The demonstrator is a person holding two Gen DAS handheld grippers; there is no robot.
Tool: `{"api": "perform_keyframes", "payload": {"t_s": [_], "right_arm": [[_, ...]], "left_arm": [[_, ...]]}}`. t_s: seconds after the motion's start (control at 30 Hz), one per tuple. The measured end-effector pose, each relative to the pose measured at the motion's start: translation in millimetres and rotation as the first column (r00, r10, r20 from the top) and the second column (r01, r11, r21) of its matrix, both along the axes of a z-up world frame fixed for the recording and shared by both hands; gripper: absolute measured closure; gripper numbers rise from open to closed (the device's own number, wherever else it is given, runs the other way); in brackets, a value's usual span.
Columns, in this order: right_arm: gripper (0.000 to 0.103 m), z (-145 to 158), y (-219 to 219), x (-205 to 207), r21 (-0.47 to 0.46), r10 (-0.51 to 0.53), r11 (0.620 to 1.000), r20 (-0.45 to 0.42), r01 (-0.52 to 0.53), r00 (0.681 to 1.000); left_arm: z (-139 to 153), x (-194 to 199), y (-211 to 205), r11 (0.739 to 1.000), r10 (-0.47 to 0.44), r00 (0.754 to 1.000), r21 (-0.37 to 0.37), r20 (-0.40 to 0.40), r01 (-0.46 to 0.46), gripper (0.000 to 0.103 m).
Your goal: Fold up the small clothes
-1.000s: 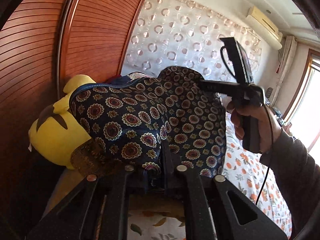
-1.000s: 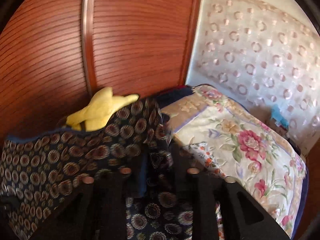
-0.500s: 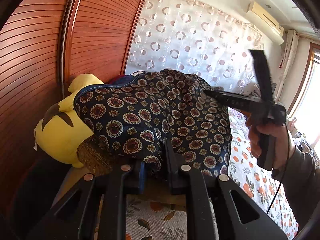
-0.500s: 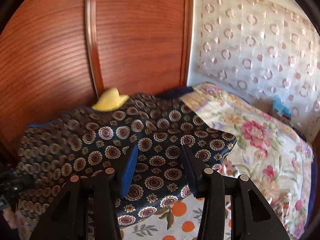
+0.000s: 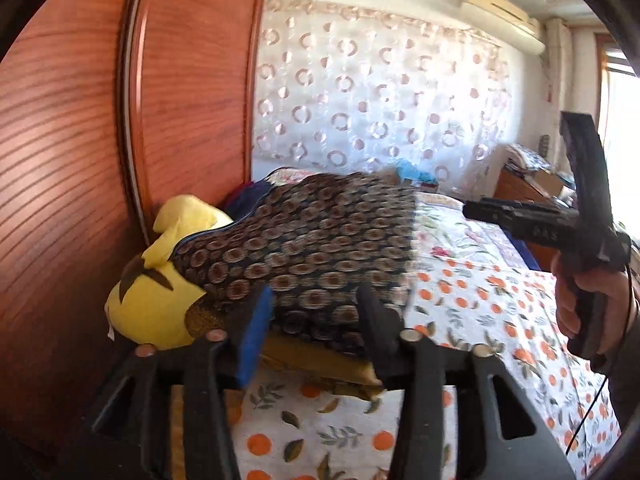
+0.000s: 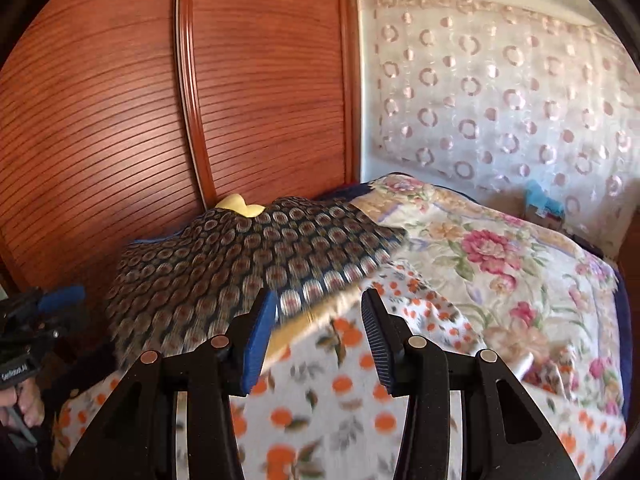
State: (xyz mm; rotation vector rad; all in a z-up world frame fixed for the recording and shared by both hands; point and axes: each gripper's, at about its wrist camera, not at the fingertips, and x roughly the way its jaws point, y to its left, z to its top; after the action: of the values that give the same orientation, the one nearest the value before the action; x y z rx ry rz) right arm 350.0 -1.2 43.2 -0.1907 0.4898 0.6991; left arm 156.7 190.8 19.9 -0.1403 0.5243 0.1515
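Observation:
A navy garment with round medallions (image 5: 320,236) lies draped over a yellow plush toy (image 5: 156,304) and a mustard folded piece (image 5: 320,364) on the bed. My left gripper (image 5: 316,320) is at its near edge. Its jaws are opening, the cloth's edge lies between them, and the pads stand off it. In the right wrist view the garment (image 6: 240,268) lies ahead and to the left of my right gripper (image 6: 318,332), which is open with only bedsheet behind the gap. A hand holds the right gripper (image 5: 472,210) off to the right, clear of the cloth.
A ribbed wooden wardrobe door (image 6: 260,80) stands right behind the plush toy. The bed carries an orange-print sheet (image 5: 500,320) and a floral quilt (image 6: 500,252). A white patterned curtain (image 5: 380,100) hangs at the back. A dresser (image 5: 524,188) stands at the far right.
Both grippers have let go of the garment, which has sunk onto the plush toy and pile. The left jaws have spread. The right gripper has drawn back to the right.

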Motion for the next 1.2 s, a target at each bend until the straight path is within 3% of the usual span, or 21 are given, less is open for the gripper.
{"api": "perform_keyframes", "payload": {"t_s": [0.1,0.23,0.5,0.77,0.93,1.2], "right_arm": [[0.056,2,-23,-29,0.005,-0.03,1.0,0.012,0.03,0.999],[0.056,8,-51,-67,0.017,-0.072,0.997,0.025,0.072,0.997],[0.05,6,-99,-135,0.055,-0.179,0.983,0.042,0.177,0.983],[0.034,4,-123,-204,0.094,-0.301,0.951,0.07,0.294,0.951],[0.032,9,-135,-245,0.132,-0.401,0.912,0.09,0.388,0.912],[0.031,9,-136,-290,0.169,-0.489,0.867,0.098,0.469,0.867]], "left_arm": [[8,-5,-15,0.999,-0.042,0.999,0.015,0.01,0.042,0.051],[17,-11,-39,0.995,-0.103,0.994,0.02,0.032,0.102,0.03],[27,-18,-87,0.975,-0.218,0.974,0.047,0.054,0.216,0.011],[35,-30,-135,0.956,-0.289,0.956,0.075,0.056,0.285,0.011],[44,-47,-158,0.959,-0.273,0.959,0.105,0.08,0.264,0.011],[49,-55,-180,0.953,-0.3,0.95,0.076,0.085,0.293,0.011]]}}
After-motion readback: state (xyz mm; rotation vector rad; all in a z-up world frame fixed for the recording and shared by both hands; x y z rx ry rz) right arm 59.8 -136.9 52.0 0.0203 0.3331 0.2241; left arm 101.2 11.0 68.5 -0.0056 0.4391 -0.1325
